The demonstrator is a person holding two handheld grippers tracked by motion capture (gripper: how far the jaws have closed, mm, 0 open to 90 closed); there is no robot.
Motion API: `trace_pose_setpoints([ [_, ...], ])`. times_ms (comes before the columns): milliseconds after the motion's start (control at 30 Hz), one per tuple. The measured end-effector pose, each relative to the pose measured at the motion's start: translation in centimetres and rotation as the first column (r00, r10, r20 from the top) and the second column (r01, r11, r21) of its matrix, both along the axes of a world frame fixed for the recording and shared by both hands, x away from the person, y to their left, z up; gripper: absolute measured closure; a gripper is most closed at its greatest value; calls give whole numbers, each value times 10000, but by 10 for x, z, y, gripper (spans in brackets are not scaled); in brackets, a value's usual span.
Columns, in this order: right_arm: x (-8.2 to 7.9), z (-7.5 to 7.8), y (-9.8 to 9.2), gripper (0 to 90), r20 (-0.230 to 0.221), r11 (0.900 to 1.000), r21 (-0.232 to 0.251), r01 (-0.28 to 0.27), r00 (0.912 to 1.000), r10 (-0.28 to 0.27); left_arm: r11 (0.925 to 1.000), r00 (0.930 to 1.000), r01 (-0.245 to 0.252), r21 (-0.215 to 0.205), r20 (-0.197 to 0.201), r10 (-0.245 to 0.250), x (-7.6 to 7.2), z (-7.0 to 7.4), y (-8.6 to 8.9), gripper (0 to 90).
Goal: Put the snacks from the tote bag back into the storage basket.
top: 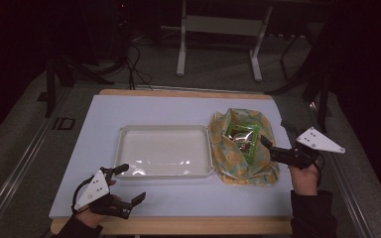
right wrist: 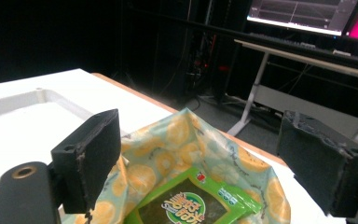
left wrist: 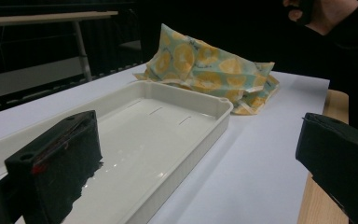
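Note:
A white tray (top: 163, 151) lies empty in the middle of the table. To its right sits a lemon-print cloth bag (top: 228, 158), open at the top, with a green snack packet (top: 248, 136) inside. My right gripper (top: 276, 133) hovers open at the bag's right edge; in the right gripper view its jaws (right wrist: 205, 154) straddle the bag (right wrist: 177, 140) above the packet (right wrist: 191, 200), holding nothing. My left gripper (top: 130, 183) is open near the tray's front left corner. The left gripper view (left wrist: 200, 140) looks along the tray (left wrist: 205, 135) toward the bag (left wrist: 205, 70).
A pale sheet (top: 99, 129) covers the table, with a wooden edge (top: 178, 225) at the front. A desk frame (top: 218, 29) and cables stand on the floor behind. A lit monitor (right wrist: 303, 14) sits on a desk beyond the bag. The other hand (left wrist: 317, 11) shows far off.

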State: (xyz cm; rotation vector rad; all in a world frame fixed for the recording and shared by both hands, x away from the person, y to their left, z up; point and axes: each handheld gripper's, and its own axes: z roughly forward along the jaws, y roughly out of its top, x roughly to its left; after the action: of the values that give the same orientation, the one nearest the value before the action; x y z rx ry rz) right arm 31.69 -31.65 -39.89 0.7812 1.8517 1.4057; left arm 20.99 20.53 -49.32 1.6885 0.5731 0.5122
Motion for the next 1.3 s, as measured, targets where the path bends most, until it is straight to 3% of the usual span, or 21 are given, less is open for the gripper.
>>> trace_pose_setpoints([
  [267, 19, -17, -8, 143, -765, 9994, 328, 136, 9970, -111, 10000, 9999, 61, 20, -103, -61, 0, 0, 0, 5],
  [500, 30, -33, -10, 150, -1302, 9993, 163, 332, 9910, -308, 10000, 9999, 59, 41, -105, -59, 0, 0, 0, 5],
  [633, 36, -40, -12, 150, -1533, 9987, 344, 373, 9877, -316, 10000, 9999, 56, 34, -99, -56, 1, 0, 0, 5],
  [900, 54, -65, -12, 155, -2416, 9974, 191, 697, 9683, -631, 9999, 9999, 82, 63, -125, -81, 1, -1, -1, 5],
  [1300, 73, -91, -8, 177, -3235, 9963, 377, 774, 9443, -611, 9999, 9998, 103, 128, -161, -101, 1, -1, -1, 5],
])
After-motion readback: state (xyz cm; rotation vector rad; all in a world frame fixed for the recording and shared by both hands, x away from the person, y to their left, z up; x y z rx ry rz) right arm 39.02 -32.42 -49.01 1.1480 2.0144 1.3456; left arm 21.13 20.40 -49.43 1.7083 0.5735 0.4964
